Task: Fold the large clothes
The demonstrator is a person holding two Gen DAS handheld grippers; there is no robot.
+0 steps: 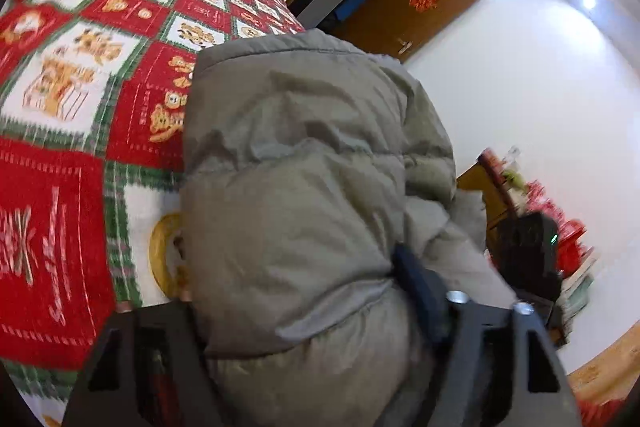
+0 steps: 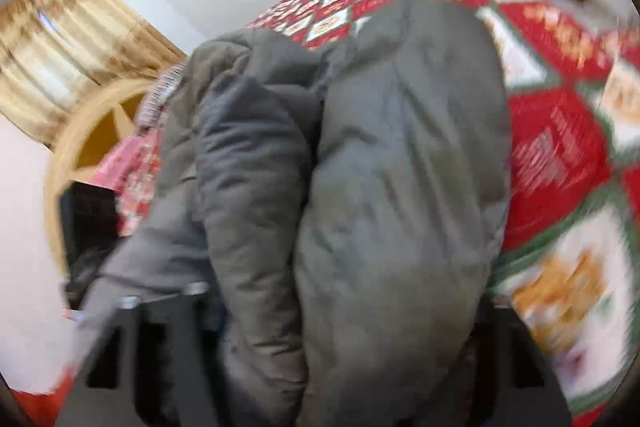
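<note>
Puffy quilted jacket (image 1: 304, 187) (matte grey-green)

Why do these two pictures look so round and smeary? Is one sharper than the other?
Both views come through fisheye lenses, so straight edges bow and the corners go black. Left wrist view: the grey puffer jacket and the red Christmas bedspread look fairly crisp, and ceiling lights glare at upper right. Right wrist view: motion blur smears the bedspread and the gold curtain.

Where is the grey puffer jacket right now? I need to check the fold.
In both wrist views the grey puffer jacket lies bunched on the red patterned bedspread, between each gripper's fingers.
</note>
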